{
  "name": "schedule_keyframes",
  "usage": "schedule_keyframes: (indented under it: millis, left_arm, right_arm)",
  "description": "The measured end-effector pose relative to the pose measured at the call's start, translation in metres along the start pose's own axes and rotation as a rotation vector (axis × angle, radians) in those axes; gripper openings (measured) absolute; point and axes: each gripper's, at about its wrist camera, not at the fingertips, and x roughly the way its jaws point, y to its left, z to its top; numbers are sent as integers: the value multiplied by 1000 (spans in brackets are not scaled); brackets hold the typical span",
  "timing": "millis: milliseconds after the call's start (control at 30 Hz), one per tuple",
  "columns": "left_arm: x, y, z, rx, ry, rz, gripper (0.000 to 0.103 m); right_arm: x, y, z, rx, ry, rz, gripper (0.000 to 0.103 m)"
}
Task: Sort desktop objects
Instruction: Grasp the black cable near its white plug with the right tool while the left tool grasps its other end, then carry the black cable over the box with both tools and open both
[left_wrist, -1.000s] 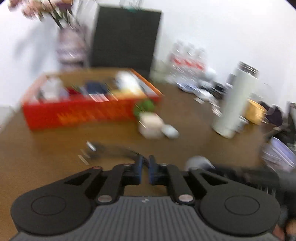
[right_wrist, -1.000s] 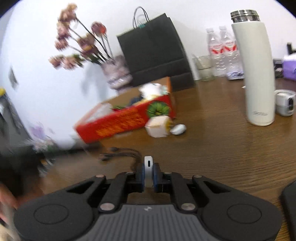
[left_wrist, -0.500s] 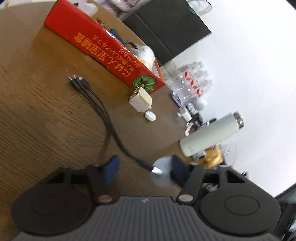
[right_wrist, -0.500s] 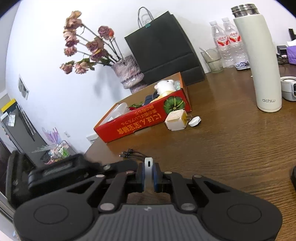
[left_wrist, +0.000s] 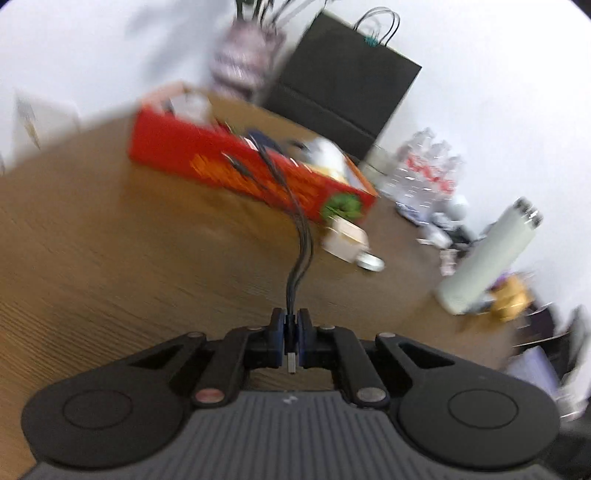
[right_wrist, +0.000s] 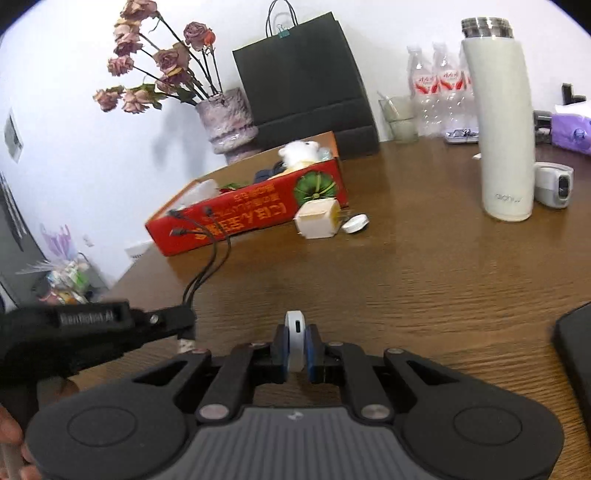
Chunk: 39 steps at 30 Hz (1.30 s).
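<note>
Wooden bench (right_wrist: 424, 266), red box (right_wrist: 251, 214) upper centre. Left claw (left_wrist: 291, 332), half a second ago wide around the cable (left_wrist: 301, 236), has just closed on it at lower centre. Right claw (right_wrist: 296, 347) grips a white adapter (right_wrist: 295, 332), pointing downward.

black multi-head cable (left_wrist: 300, 236) aloft; white charger (right_wrist: 296, 341) upright

"aichiw" low on the white flask (right_wrist: 508, 125), orange characters on the red box (right_wrist: 243, 218), unreadable
</note>
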Motion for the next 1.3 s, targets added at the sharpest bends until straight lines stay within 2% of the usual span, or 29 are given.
schedule_keyframes:
  millis: [100, 167, 267, 367, 467, 567, 733, 867, 1100, 1300]
  left_arm:
    - [-21, -1, 1, 77, -73, 73, 7]
    - [-27, -3, 2, 98, -72, 106, 7]
    - [-38, -7, -8, 166, -108, 180, 7]
    - [-46, -14, -23, 221, -113, 212, 7]
    - [-60, -13, -35, 237, -113, 228, 7]
    - [-81, -9, -33, 234, -160, 229, 7]
    - [-116, -14, -16, 234, -292, 195, 7]
    - [-136, -19, -7, 235, -362, 160, 7]
    - [-133, -19, 13, 241, -405, 157, 7]
    - [-109, -22, 63, 267, -419, 134, 7]
  right_arm:
    - [-1, 10, 1, -51, -23, -13, 8]
    - [-3, 19, 4, -73, -35, 3, 8]
    - [-9, 39, 6, -164, -72, -23, 8]
    - [-11, 55, 0, -234, -90, -43, 8]
    - [-12, 59, -7, -238, -77, -37, 8]
    - [-20, 59, -11, -231, -79, -35, 8]
    - [-37, 63, -9, -236, -125, -34, 8]
    - [-49, 73, -7, -254, -160, -11, 8]
    - [-54, 89, 7, -295, -212, 15, 8]
    - [-40, 100, 47, -336, -261, 30, 8]
